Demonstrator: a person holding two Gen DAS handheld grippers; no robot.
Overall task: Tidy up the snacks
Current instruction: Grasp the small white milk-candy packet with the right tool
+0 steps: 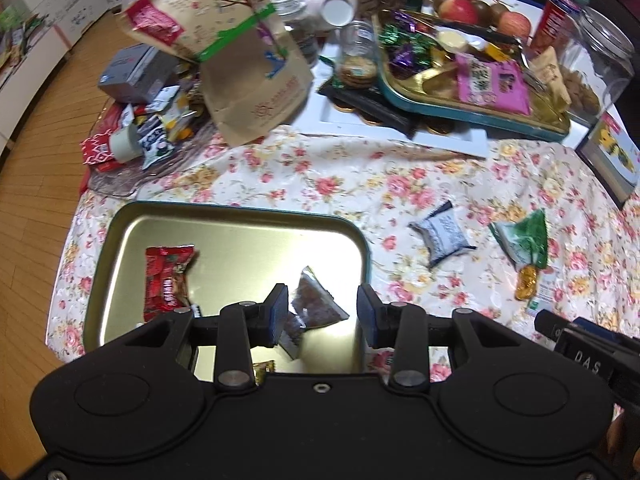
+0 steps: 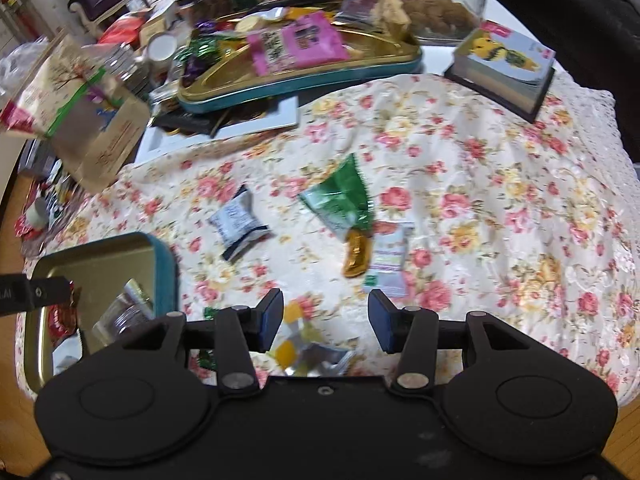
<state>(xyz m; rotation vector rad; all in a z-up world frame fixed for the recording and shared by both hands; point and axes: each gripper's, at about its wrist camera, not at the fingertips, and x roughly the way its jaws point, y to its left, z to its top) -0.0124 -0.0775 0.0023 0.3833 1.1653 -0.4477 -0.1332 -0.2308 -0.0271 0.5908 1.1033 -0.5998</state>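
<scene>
— Hanging over the near tin (image 1: 120,236), the left gripper (image 1: 322,312) has its jaws apart, nothing pinched between them. Agree?

— Yes. A dark triangular packet (image 1: 318,300) lies on the tin's shiny floor right below the gap, and neither pad presses on it. A red wrapped snack (image 1: 166,280) lies in the same tin toward its left side.

— And the right gripper (image 2: 326,318)?

— Jaws apart as well, above the flowered cloth (image 2: 480,152). A crumpled silver-and-yellow wrapper (image 2: 308,350) lies on the cloth under the gap, loose; the pads do not touch it.

— Which snacks lie outside the tin?

— A grey-blue packet (image 2: 238,224) sits just past the tin's right corner. Further right, a green packet (image 2: 344,200) lies with a gold-foil sweet (image 2: 356,254) touching its near end, and a pale flat packet (image 2: 388,262) lies just beside the gold one.

— Farther back?

— A second tin with a teal rim (image 2: 304,88), tilted on a stack, holds a pink packet (image 2: 296,42) and foil sweets. A brown paper bag (image 1: 256,80) stands to its left, a book (image 2: 506,64) to its right on the cloth's edge.
</scene>
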